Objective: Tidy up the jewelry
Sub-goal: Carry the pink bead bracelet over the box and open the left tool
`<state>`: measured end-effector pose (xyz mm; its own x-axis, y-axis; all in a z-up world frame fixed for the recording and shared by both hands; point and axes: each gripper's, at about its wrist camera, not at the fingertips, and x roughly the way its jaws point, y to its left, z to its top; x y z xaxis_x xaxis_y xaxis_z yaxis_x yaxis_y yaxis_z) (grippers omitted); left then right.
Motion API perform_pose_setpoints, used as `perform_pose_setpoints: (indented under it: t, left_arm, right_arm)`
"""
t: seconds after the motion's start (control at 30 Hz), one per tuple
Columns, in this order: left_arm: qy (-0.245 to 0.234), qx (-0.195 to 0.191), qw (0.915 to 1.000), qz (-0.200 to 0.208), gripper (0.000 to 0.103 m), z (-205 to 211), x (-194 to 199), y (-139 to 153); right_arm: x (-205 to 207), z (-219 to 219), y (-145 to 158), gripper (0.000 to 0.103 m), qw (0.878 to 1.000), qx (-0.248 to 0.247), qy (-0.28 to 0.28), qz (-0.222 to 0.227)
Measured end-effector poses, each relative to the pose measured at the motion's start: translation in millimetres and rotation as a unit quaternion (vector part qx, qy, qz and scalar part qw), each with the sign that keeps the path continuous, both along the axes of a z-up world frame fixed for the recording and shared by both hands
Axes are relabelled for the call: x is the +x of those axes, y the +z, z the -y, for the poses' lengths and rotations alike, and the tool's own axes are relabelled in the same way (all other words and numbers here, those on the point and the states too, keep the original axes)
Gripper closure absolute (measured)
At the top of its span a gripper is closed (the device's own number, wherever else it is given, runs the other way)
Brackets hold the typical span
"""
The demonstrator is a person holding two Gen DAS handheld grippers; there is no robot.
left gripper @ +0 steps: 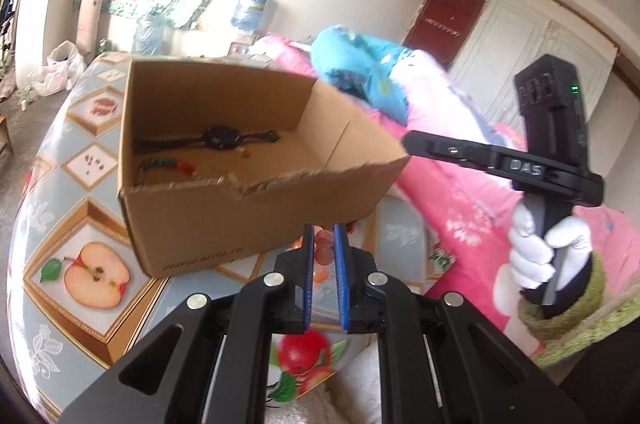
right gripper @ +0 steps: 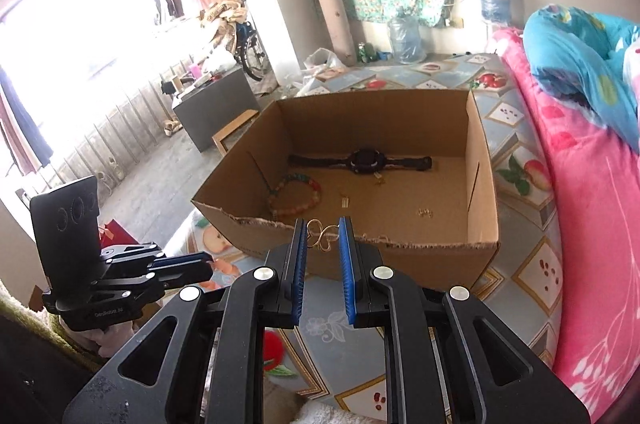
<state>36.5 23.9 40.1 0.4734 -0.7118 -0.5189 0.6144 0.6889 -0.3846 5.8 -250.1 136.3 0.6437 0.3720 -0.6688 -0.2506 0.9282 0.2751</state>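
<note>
We hold both tilted down before the box: left gripper pinching beads, right gripper pinching a gold charm; "DAS" on its side

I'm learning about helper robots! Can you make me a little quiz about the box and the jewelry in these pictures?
1. True or false: the black watch lies inside the cardboard box.
2. What does the right gripper hold? A) a gold wire ornament B) a spoon C) a sock
3. Fill in: the left gripper is shut on a string of orange ____.

Key:
1. True. It rests on the box floor, beyond the colourful bead bracelet.
2. A. The looped gold piece sits between the jaws, just in front of the box's torn front edge.
3. Beads.
</note>
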Motion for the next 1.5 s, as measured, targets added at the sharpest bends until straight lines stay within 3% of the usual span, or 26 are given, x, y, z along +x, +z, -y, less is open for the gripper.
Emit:
perform_pose_setpoints:
  t: [0.2, 0.43, 0.53, 0.67, 0.87, 1.03, 1.2, 1.33, 1.5]
  left_arm:
    - [-0.021, -0.041, 0.9988, 0.016, 0.094, 1, 0, 31]
    - [-0.015, -0.059, 0.9970, 0.049, 0.094, -2, 11, 68]
    - [-0.001, -0.041, 0.9975, 0.058, 0.094, 0, 24, 77]
    - [0.002, -0.004, 0.9991, 0.041, 0.094, 14, 57, 79]
    - [-0.025, 0.061, 0.9973, -0.032, 0.094, 51, 117, 66]
    - [-0.054, 0.119, 0.9853, -0.110, 0.094, 94, 164, 37]
    - [-0.072, 0.181, 0.9662, -0.169, 0.094, 132, 198, 5]
    - [-0.080, 0.228, 0.9515, -0.190, 0.094, 155, 216, -17]
    - [-0.081, 0.256, 0.9433, -0.196, 0.094, 173, 229, -31]
  right_arm:
    - [33, -4, 18, 0.089, 0.999, -0.015, 0.033, 0.017]
    - [94, -15, 0, 0.089, 0.995, -0.024, 0.079, -0.047]
    - [111, -16, -5, 0.089, 0.994, -0.025, 0.079, -0.066]
    - [116, -6, 5, 0.089, 0.996, -0.011, 0.069, -0.053]
    - [111, 18, 21, 0.089, 0.999, -0.009, 0.046, -0.025]
    - [107, 40, 21, 0.089, 0.999, 0.014, 0.030, -0.016]
    - [111, 58, 17, 0.089, 0.999, 0.030, 0.021, -0.011]
    - [113, 72, 15, 0.089, 0.999, 0.045, 0.013, -0.007]
    - [111, 84, 15, 0.089, 0.998, 0.058, -0.001, 0.003]
